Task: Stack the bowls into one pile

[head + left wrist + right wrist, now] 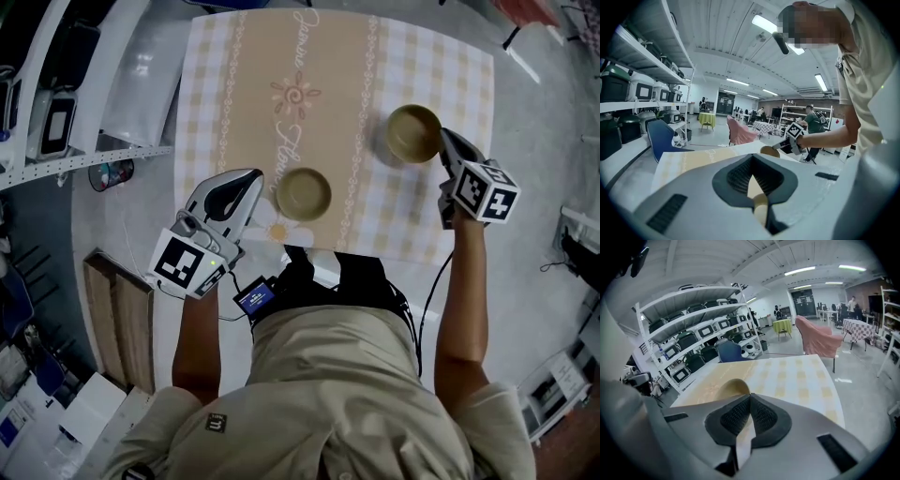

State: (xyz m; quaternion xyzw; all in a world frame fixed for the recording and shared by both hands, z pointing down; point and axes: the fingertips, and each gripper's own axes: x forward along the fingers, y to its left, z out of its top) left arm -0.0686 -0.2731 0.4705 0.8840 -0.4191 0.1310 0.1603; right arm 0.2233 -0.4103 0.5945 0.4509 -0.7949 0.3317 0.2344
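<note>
Two tan bowls stand apart on the checked tablecloth (422, 216). The near bowl (303, 193) is close to the table's front edge. The far bowl (413, 132) sits to the right and further back. My left gripper (257, 180) is shut and empty, its tip just left of the near bowl. In the left gripper view, that gripper (752, 157) points across the table toward the far bowl (769, 151). My right gripper (443, 137) is shut and empty, its tip at the far bowl's right side. In the right gripper view, that bowl (731, 387) rises just behind the gripper (750, 397).
The table's front edge (375, 255) runs right in front of the person's body. White shelving (56, 112) with cases stands to the left. A wooden board (117, 319) and boxes (56, 427) lie on the floor at lower left. Other tables and people are far off.
</note>
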